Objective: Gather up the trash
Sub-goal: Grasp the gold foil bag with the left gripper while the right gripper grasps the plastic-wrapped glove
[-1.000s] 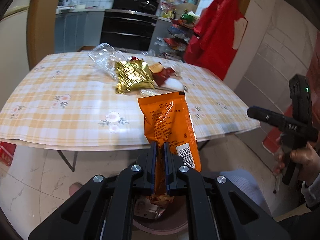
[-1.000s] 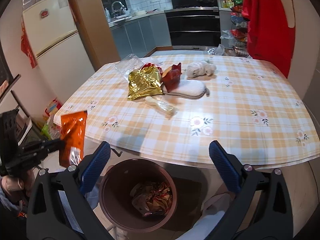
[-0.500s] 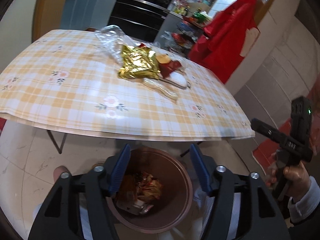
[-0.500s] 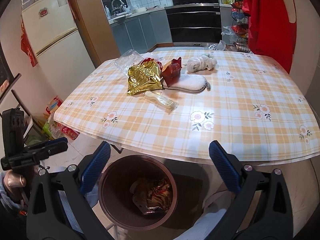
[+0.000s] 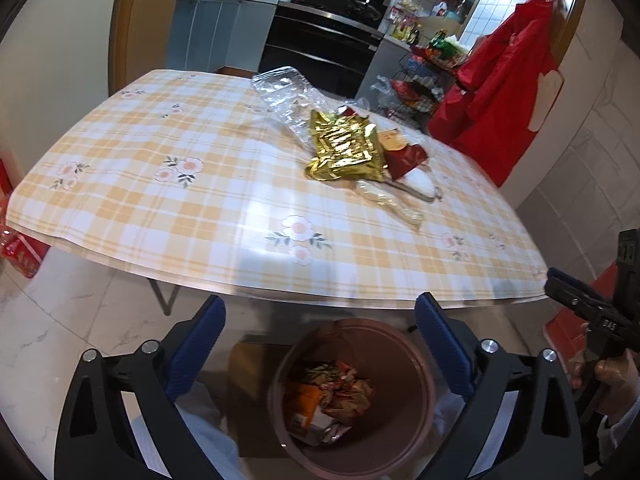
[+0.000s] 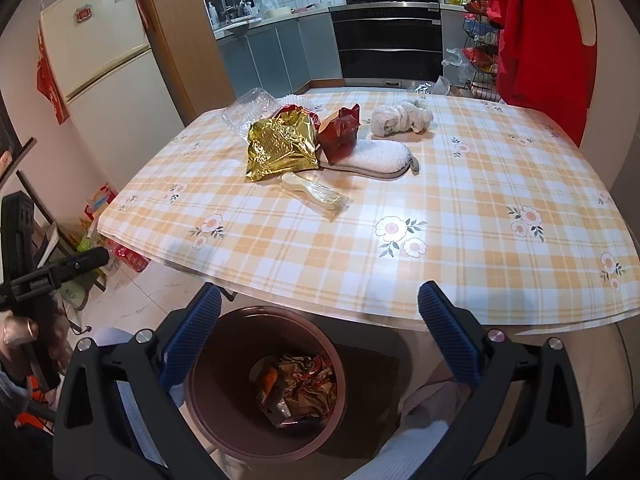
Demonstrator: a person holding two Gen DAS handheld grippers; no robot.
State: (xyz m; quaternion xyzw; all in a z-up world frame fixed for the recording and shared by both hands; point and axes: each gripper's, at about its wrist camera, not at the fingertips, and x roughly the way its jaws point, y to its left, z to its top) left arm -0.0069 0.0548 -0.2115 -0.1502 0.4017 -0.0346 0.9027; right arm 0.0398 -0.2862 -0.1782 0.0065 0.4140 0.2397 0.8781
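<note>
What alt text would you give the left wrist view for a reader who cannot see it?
The left gripper, its jaws opening with nothing between them, hangs over a brown trash bin that holds an orange wrapper among crumpled packets. Beyond it, a checked table carries a gold foil bag, clear plastic and other litter.

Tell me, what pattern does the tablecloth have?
The tablecloth has yellow-and-white checks with small flowers, clearest in the right wrist view.

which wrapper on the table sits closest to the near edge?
The clear spoon wrapper, lying alone in front of the gold foil bag; the red wrapper and clear tray sit farther back.
</note>
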